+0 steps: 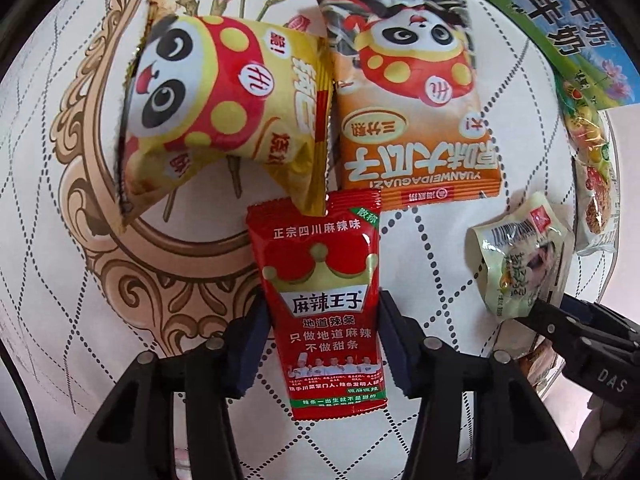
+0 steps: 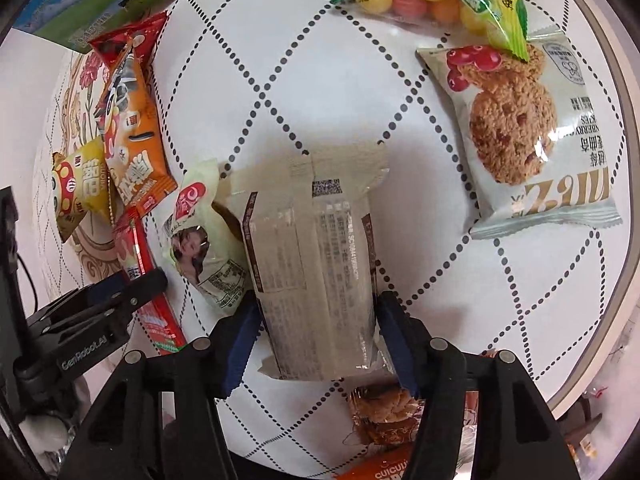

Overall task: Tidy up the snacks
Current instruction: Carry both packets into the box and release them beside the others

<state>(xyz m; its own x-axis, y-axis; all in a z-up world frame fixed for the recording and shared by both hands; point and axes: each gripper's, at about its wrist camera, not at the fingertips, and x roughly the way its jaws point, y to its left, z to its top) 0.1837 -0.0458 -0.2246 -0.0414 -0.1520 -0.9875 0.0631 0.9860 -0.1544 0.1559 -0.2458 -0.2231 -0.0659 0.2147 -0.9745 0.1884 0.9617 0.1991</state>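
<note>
left gripper (image 1: 322, 344): jaws clenched on the red spicy-strip packet (image 1: 322, 300), long axis running straight away from the camera, top seam at the far end, just beside the yellow panda packet (image 1: 224, 120) and orange seed packet (image 1: 412, 96); right gripper (image 2: 318, 342): jaws clenched on the beige packet (image 2: 316, 264), back side up, long axis likewise pointing away; both lie on the table (image 2: 320, 80), white with dotted diamond lines; cookie packet (image 2: 528, 140) lies well apart at right.
</note>
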